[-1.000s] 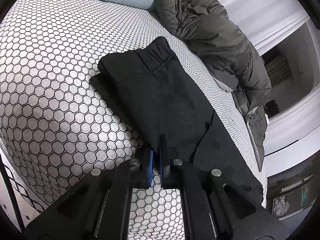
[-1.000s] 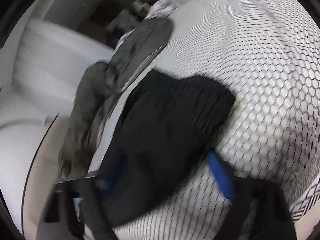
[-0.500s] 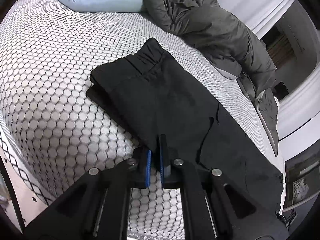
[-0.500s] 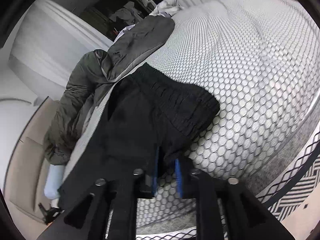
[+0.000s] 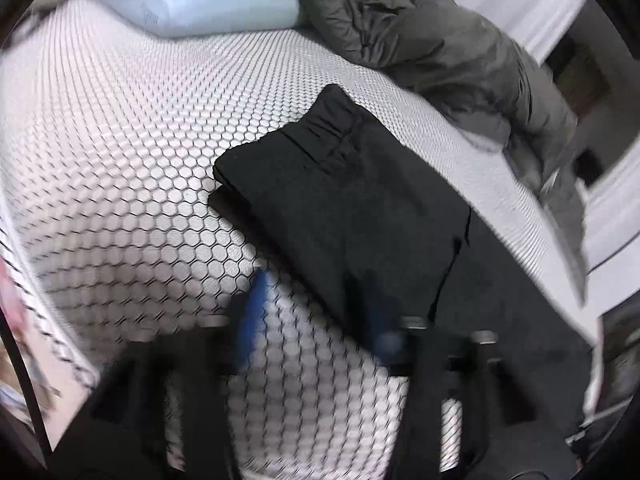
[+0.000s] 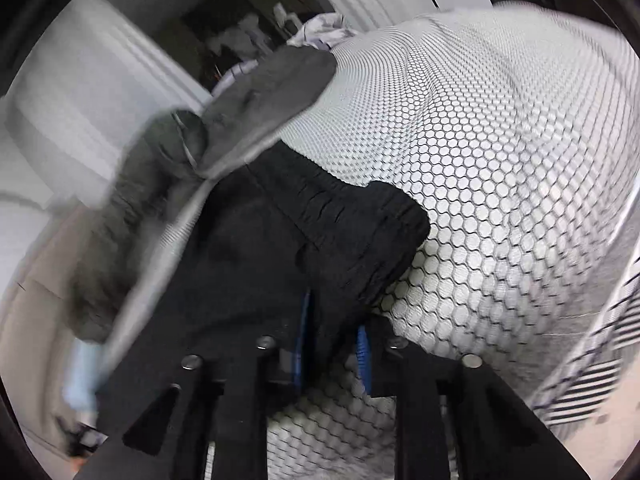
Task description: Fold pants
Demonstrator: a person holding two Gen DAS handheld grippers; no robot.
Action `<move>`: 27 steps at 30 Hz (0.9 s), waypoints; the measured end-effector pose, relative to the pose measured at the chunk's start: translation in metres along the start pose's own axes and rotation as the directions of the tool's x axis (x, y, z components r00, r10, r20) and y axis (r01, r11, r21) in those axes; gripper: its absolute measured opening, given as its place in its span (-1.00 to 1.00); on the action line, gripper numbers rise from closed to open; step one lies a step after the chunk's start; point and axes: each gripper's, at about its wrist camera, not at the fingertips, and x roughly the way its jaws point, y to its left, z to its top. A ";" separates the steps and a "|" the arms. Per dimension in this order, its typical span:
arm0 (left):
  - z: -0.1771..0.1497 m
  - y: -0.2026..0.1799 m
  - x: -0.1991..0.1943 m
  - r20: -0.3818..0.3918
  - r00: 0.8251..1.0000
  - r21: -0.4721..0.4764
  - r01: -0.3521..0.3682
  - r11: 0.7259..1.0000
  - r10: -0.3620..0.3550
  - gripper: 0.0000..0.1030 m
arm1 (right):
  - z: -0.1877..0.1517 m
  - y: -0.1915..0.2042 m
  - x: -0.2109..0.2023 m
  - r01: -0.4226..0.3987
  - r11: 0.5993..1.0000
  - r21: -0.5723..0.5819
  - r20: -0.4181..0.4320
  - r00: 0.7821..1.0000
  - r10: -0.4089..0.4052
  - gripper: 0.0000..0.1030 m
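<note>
The pants (image 5: 340, 216) lie on the bed (image 5: 120, 160) near the pillow (image 5: 192, 0), already folded over once, so the left tongs (image 5: 316, 312) have just opened and let go, while the right tongs (image 6: 334, 344) are closing on the waist end for another fold.

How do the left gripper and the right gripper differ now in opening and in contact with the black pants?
The left gripper stands wide open, having just been opening, with mostly bedcover between its fingers. The right gripper is narrower, has just been closing, and has an edge of the black pants between its fingers. Both have blue pads.
</note>
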 end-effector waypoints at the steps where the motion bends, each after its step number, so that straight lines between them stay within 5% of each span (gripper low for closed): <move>1: -0.003 -0.007 -0.006 0.014 1.000 0.038 -0.026 0.999 0.025 0.44 | -0.001 0.007 -0.003 0.034 0.999 -0.040 -0.001 0.999 -0.034 -0.35; 3: -0.010 -0.024 -0.019 0.060 0.995 0.127 -0.087 0.988 0.080 0.58 | -0.003 0.021 -0.014 0.107 0.988 -0.110 0.035 0.994 -0.104 0.23; 5: -0.019 -0.044 -0.034 0.109 0.990 0.209 -0.114 0.971 0.093 0.65 | -0.007 0.037 -0.029 0.173 0.968 -0.183 0.111 0.982 -0.154 0.50; 7: -0.028 -0.063 -0.045 0.139 0.988 0.259 -0.102 0.960 0.067 0.99 | -0.016 0.057 -0.044 0.238 0.934 -0.268 0.182 0.964 -0.193 0.67; 9: -0.042 -0.090 -0.056 0.164 0.986 0.325 -0.051 0.944 -0.004 0.97 | -0.023 0.076 -0.051 0.253 0.901 -0.353 0.210 0.960 -0.187 0.81; 16: -0.109 -0.199 -0.044 0.048 0.979 0.531 0.144 0.835 -0.199 0.98 | -0.068 0.170 -0.014 0.045 0.805 -0.592 0.048 0.999 -0.020 0.92; 20: -0.160 -0.270 -0.018 -0.074 0.959 0.641 0.257 0.723 -0.274 0.98 | -0.092 0.214 0.028 -0.037 0.753 -0.657 -0.044 0.999 0.011 0.92; 23: -0.186 -0.301 0.004 -0.127 0.957 0.694 0.274 0.666 -0.261 0.98 | -0.113 0.235 0.056 -0.068 0.720 -0.691 -0.096 0.995 0.002 0.92; 27: -0.199 -0.309 0.025 -0.126 0.971 0.722 0.231 0.653 -0.205 0.99 | -0.122 0.235 0.078 -0.043 0.657 -0.752 -0.091 0.995 -0.039 0.92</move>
